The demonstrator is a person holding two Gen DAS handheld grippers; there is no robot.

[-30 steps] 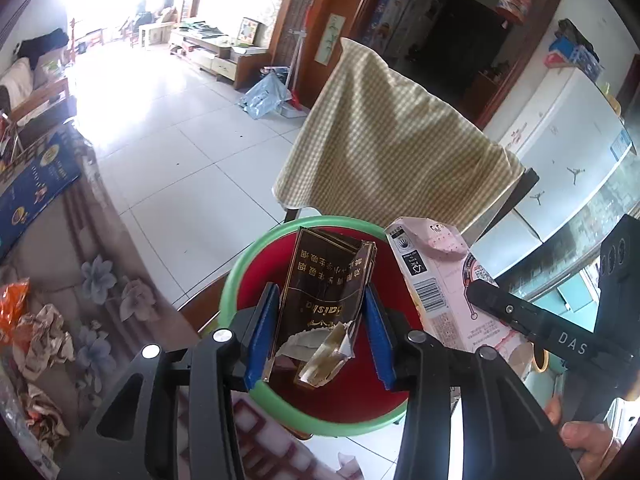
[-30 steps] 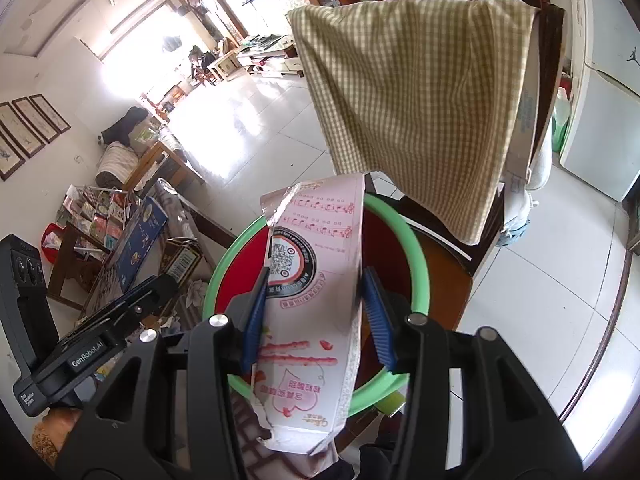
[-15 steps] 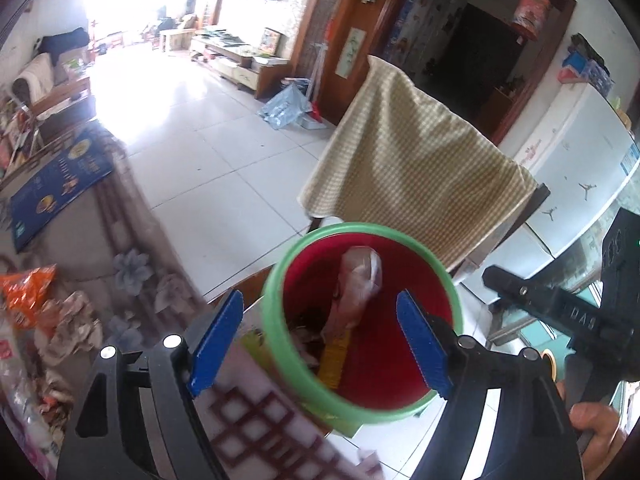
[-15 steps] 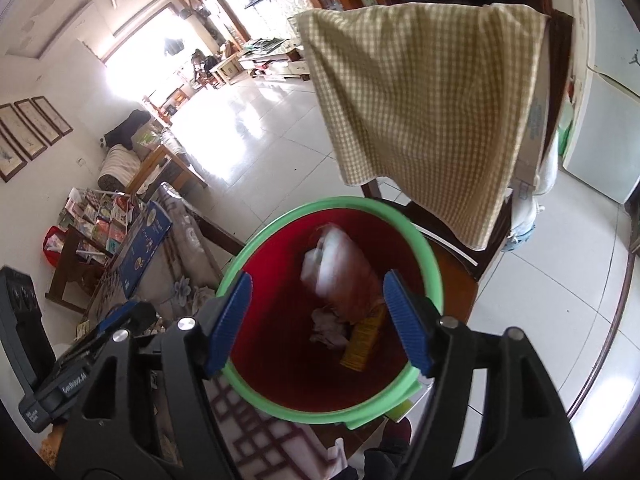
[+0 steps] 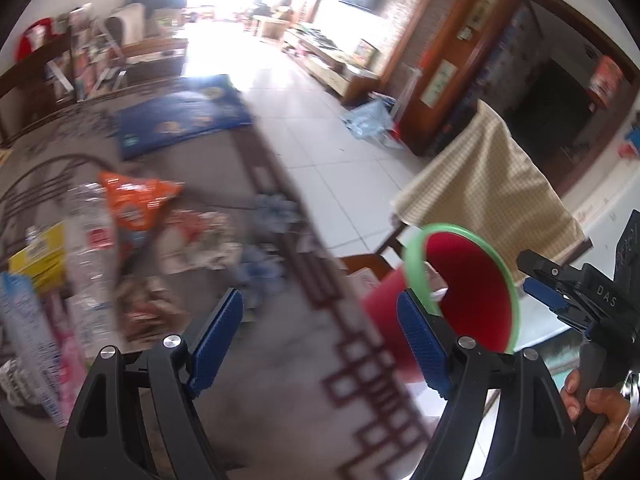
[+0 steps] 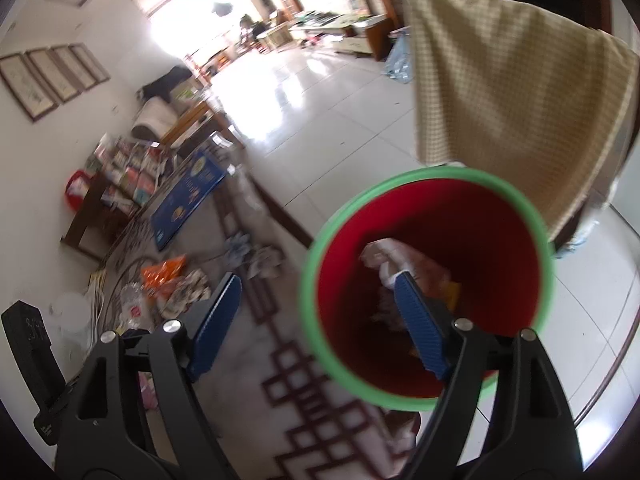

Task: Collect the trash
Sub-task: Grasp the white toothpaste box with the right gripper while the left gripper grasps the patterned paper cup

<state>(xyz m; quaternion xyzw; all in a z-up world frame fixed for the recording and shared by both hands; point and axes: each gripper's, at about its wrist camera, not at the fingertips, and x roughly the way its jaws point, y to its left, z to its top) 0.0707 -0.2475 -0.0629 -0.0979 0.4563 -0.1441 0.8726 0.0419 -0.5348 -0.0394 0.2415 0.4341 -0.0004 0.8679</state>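
- Swinging away from red bin, both grippers, left and right, now gaping wide, empty; cartons dropped inside.
- Heading toward remaining trash: orange packet, plastic bottle lying on table.

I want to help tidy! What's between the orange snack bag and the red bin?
In the left wrist view, crumpled paper scraps lie on the patterned tablecloth between the orange snack bag and the red bin.
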